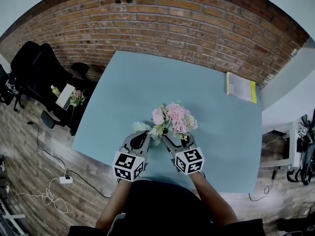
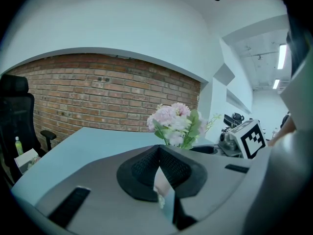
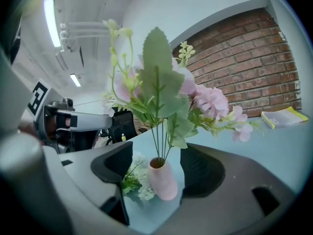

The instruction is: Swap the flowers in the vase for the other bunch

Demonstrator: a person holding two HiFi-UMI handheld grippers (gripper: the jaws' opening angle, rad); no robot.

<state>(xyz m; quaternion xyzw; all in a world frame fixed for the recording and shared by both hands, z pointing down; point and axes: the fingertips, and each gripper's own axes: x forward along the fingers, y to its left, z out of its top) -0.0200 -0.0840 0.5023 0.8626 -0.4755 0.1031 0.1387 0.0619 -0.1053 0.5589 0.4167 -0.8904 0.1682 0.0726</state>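
1 vase (image 3: 163, 180), 1 pink bunch (image 1: 174, 117), 1 white bunch (image 1: 141, 127) — 1 book (image 1: 241, 87)

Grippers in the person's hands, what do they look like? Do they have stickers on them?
The left gripper and right gripper are both grey, with black bumpy pads inside the jaws. Each carries a white cube printed with black square patterns. The person wears a black top.

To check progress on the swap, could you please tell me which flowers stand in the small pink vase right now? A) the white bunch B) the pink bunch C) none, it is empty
B: the stems of the pink bunch run down into the mouth of the small pink vase, while the white bunch lies on the light blue table beside it.
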